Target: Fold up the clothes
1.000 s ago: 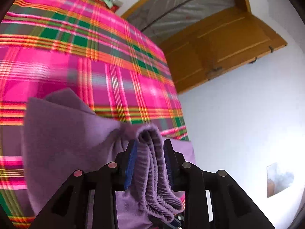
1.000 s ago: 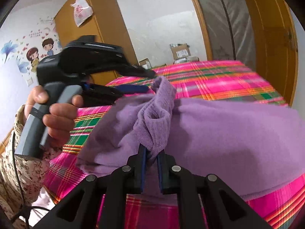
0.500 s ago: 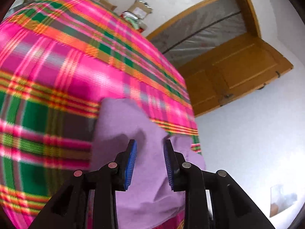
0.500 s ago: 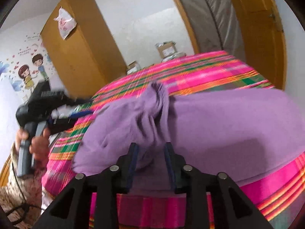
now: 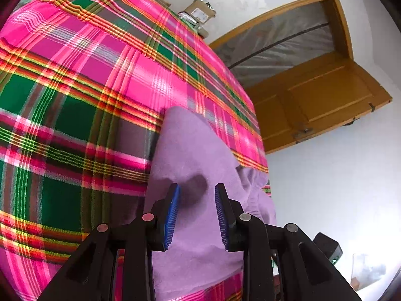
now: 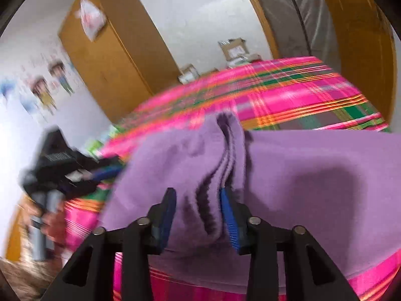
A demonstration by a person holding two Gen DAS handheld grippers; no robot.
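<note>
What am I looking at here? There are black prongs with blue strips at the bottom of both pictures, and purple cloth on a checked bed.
There is no robot: a person holds a hand tool in each hand, and each tool has two fingers and a wide-angle camera looking along them. One picture comes from the left gripper, the other from the right gripper. The blue strips are the pads on the fingers. A purple garment lies on a pink and green plaid bedcover. Both pairs of fingers are open and neither clamps the cloth, though a bunched fold lies between the right ones. The right view also shows the left tool, blurred, in the person's hand.
</note>
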